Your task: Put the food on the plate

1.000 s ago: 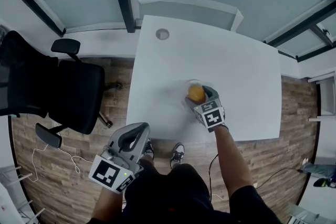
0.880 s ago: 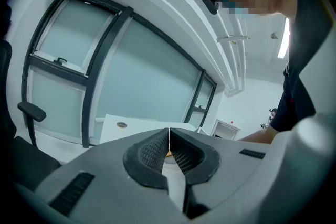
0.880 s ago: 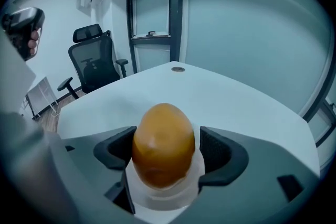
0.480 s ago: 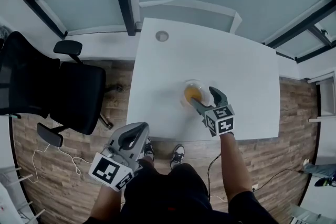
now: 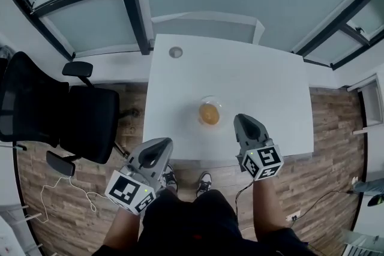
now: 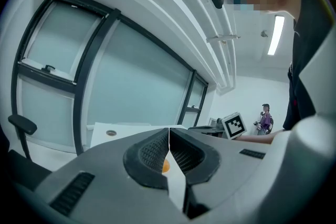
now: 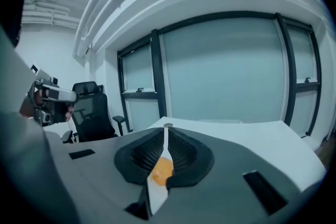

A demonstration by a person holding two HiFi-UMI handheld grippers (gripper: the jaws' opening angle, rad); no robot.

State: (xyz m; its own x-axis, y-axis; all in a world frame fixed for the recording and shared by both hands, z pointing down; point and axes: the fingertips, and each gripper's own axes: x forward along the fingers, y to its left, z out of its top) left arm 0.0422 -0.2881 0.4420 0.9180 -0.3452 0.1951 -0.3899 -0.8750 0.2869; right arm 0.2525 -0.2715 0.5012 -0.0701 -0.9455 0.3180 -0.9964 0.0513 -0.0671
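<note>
An orange round piece of food [image 5: 209, 114] lies on a small clear plate [image 5: 208, 99] near the front middle of the white table [image 5: 264, 81]. My right gripper [image 5: 242, 119] hangs at the table's front edge, to the right of the plate and apart from it. Its jaws are closing with nothing between them. In the right gripper view [image 7: 166, 131] the food [image 7: 161, 170] shows through the slit behind the jaws. My left gripper [image 5: 162, 144] is shut and empty off the table's front left, and in its own view [image 6: 169, 131] the jaws meet.
A black office chair [image 5: 60, 111] stands left of the table on the wooden floor. A round cable grommet [image 5: 175, 52] sits at the table's far left. Glass walls with dark frames run behind it. A person [image 6: 266, 117] stands far off.
The right gripper let go of the food on the plate, drew back toward the front edge and closed its jaws. The left gripper stayed in place.
</note>
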